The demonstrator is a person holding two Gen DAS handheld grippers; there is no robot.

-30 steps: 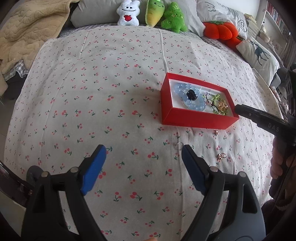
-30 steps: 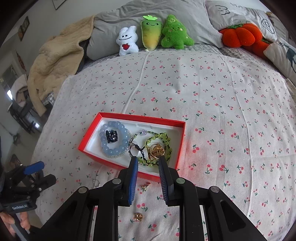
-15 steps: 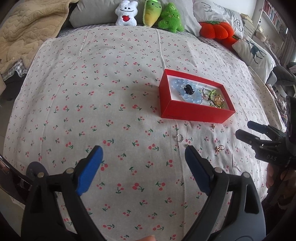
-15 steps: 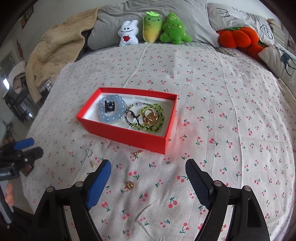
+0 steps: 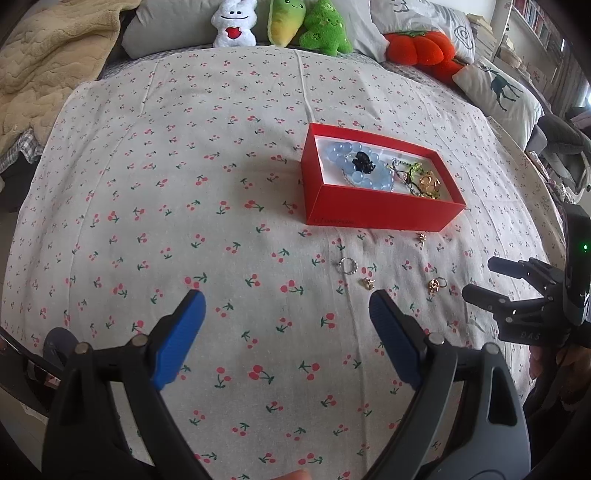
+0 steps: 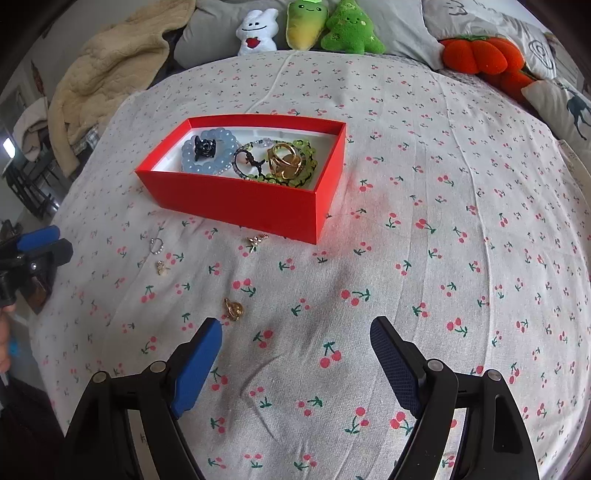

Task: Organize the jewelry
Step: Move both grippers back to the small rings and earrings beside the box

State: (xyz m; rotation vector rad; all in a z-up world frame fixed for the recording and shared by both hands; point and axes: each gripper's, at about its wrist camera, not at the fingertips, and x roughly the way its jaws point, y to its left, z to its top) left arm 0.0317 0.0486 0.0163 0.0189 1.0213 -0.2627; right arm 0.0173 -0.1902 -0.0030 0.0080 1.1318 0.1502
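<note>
A red box (image 5: 369,212) (image 6: 236,201) sits on the cherry-print bedspread. It holds a blue bead bracelet (image 6: 210,149), a green bead bracelet (image 6: 308,158) and a gold piece (image 6: 286,160). Loose on the cloth in front of it lie a silver ring (image 5: 348,265) (image 6: 156,245), a small gold stud (image 5: 367,283) (image 6: 161,267), a gold ring (image 5: 435,285) (image 6: 233,308) and a small charm (image 5: 420,237) (image 6: 256,240). My left gripper (image 5: 286,310) is open and empty, short of the silver ring. My right gripper (image 6: 295,336) is open and empty, its left fingertip beside the gold ring.
Plush toys (image 6: 310,26) and grey pillows line the far edge of the bed. An orange pumpkin cushion (image 5: 417,48) and a deer pillow (image 5: 498,88) lie at the far right. A beige blanket (image 6: 107,70) is heaped at the far left.
My right gripper opened over the box, drew back from it toward me and now sits low by the gold ring. My left gripper stayed open and shifted slightly.
</note>
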